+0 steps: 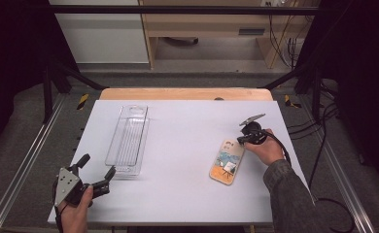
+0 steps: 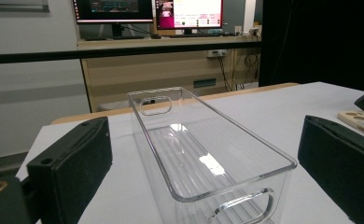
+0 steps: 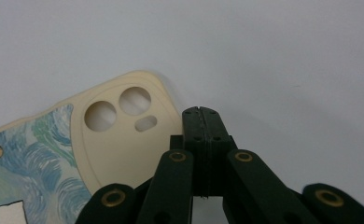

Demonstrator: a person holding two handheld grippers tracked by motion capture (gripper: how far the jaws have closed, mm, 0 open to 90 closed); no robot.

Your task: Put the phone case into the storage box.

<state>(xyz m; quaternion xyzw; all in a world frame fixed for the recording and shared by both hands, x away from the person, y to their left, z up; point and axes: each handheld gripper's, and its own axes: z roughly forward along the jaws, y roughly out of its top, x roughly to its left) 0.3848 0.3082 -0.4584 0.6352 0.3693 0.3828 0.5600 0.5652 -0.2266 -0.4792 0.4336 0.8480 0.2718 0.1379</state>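
A: Item one, the table [image 1: 187, 194]?
B: White top, wooden strip along the far edge. Two things lie on it.

A: First thing?
B: Clear plastic bin [image 1: 128, 140], long and narrow, empty, with a handle cut-out at each short end. It lies left of centre, lengthwise away from the person. In the left gripper view the bin [image 2: 208, 154] runs straight ahead between the two fingers, and its floor is ribbed.

A: Second thing?
B: Phone case [image 1: 227, 161], cream, with a blue swirled painting on its back. It lies flat, right of centre, well apart from the bin. In the right gripper view its camera-hole corner [image 3: 124, 135] sits just left of the fingertips.

A: Left gripper [image 1: 95, 171]?
B: Held in the left hand [image 1: 76, 211] at the near left corner of the table. Fingers spread wide, holding nothing, aimed at the near end of the bin and just short of it.

A: Right gripper [image 1: 240, 141]?
B: Held in the right hand [image 1: 266, 148], at the far end of the phone case. Fingers pressed together, nothing between them. The tips [image 3: 202, 116] lie at the case's edge; whether they touch it, I cannot tell.

A: Background?
B: Two monitors [image 2: 147, 9] on a wooden desk beyond the table.
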